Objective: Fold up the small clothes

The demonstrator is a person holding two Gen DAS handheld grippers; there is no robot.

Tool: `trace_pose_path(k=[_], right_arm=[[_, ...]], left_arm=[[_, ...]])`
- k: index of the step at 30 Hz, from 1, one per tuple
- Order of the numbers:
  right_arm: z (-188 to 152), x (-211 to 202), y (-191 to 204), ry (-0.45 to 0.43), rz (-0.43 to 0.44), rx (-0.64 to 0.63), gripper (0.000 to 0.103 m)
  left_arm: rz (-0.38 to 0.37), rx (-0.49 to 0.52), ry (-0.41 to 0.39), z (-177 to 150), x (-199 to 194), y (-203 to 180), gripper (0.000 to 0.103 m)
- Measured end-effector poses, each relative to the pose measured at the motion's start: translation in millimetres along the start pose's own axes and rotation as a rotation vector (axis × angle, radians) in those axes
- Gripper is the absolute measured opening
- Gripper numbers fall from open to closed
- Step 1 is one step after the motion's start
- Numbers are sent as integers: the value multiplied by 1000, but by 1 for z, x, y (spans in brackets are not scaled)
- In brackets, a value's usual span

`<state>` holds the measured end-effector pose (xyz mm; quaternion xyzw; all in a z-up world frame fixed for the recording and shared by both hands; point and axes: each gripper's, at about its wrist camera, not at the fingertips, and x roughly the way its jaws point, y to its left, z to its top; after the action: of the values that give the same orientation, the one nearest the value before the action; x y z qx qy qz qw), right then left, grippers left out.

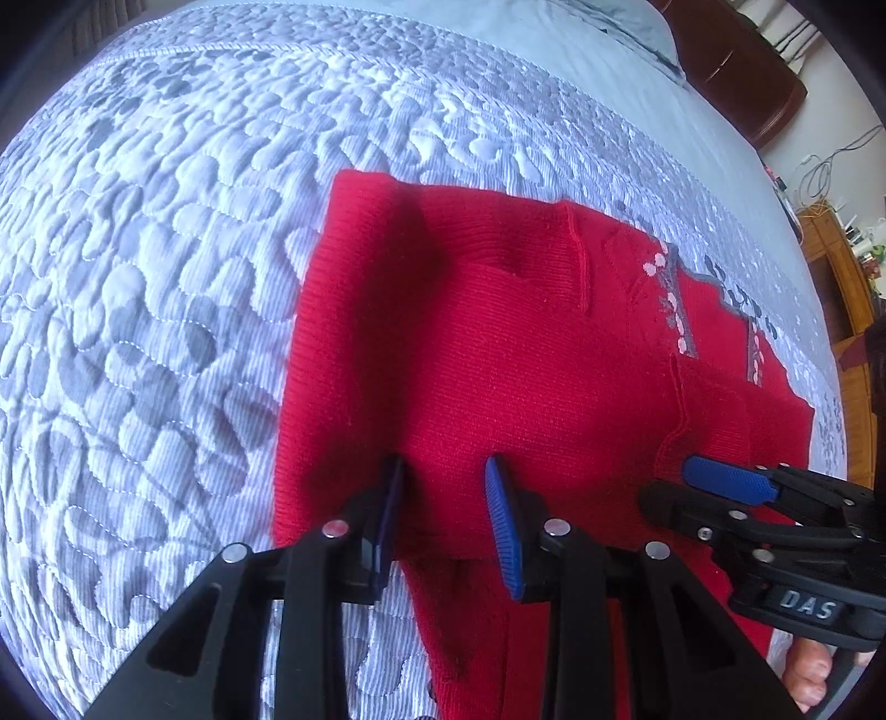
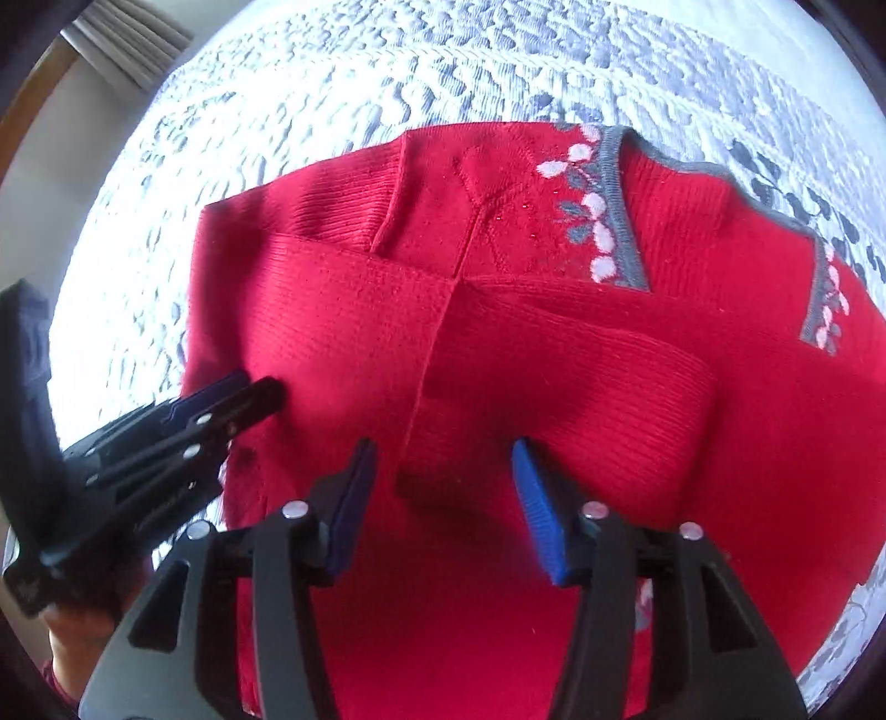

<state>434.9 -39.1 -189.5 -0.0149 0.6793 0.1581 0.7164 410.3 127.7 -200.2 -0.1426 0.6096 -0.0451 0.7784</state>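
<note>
L hand-held gripper (image 1: 446, 518) open, low over red sweater (image 1: 498, 360); R hand-held gripper (image 2: 443, 498) likewise

The left gripper (image 1: 446, 476) points forward with its blue-padded jaws spread apart. To its right, the right gripper (image 2: 443, 459) also holds its jaws parted, and sits just beside the left one, angled toward it; bare fingers (image 1: 808, 673) show under its handle.

A soft bed cover (image 1: 138, 266) with gray leaf shapes spreads out ahead of the fingers and off to their left, a plain blue sheet (image 1: 554, 50) lies farther ahead, brown wood furniture (image 1: 736, 66) stands far ahead to the right, and a curtain (image 2: 133, 44) hangs far ahead to the left.
</note>
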Motion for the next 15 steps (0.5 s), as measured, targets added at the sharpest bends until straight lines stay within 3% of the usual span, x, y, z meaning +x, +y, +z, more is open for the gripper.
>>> trace_pose_path(k=[1, 2, 3, 4, 5, 6, 12, 15], right_arm=[[2, 2, 0, -5, -26, -4, 35], [2, 2, -2, -9, -24, -3, 29], [1, 1, -6, -16, -7, 8, 24], [1, -3, -11, -20, 20, 20, 12], [0, -8, -20, -23, 68, 44, 9], [-3, -16, -31, -38, 119, 83, 8], [-51, -79, -117, -182, 232, 182, 6], [-81, -80, -161, -185, 216, 236, 8]], left_arm=[[-1, -1, 1, 0, 0, 0, 32], [-1, -2, 3, 1, 0, 0, 32], [-2, 0, 4, 1, 0, 0, 32], [-3, 0, 5, 2, 0, 1, 32], [-4, 1, 6, 2, 0, 1, 32], [-5, 1, 5, 2, 0, 2, 32], [1, 3, 1, 2, 1, 2, 32], [10, -2, 1, 2, 2, 0, 32]])
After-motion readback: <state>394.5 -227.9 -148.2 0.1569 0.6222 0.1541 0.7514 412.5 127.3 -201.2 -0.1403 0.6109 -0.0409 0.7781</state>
